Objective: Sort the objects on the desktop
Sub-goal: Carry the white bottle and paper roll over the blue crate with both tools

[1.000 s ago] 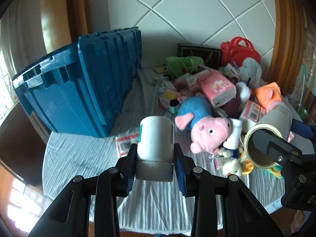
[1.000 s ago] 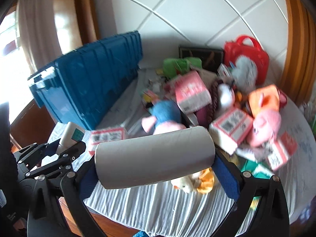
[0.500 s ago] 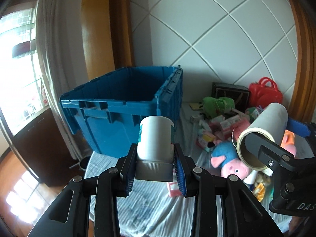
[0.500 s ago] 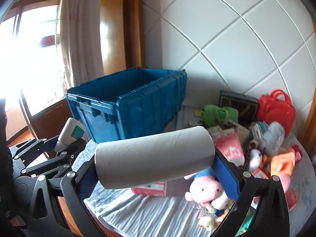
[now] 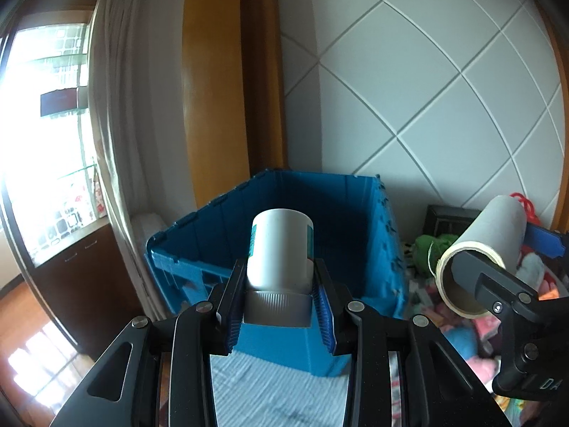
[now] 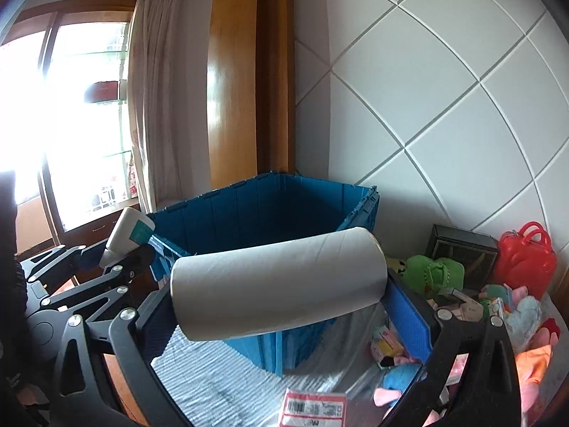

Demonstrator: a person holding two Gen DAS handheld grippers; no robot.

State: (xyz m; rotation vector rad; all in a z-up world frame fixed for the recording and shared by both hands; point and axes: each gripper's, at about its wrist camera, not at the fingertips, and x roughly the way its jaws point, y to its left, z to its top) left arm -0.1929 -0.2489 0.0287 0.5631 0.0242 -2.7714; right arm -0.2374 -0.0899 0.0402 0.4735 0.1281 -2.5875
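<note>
Above the blue crate [image 5: 382,235], we carry the paper roll [image 6: 277,286] clamped endwise in our right gripper [image 6: 281,306] and the white bottle [image 5: 281,251] pinched in our left gripper [image 5: 279,307]; we should clear its rim before letting go.

left gripper [image 5: 279,306]: black plastic linkage arms with cut-out slots, silver round pivot screws, ribbed blue pads on the inner finger faces. right gripper [image 6: 281,309]: same black arms, silver screws, blue pads; seen from the left wrist view, white letters "da" on its body. dark sleeve [image 6: 14,284] at frame edge.
</note>
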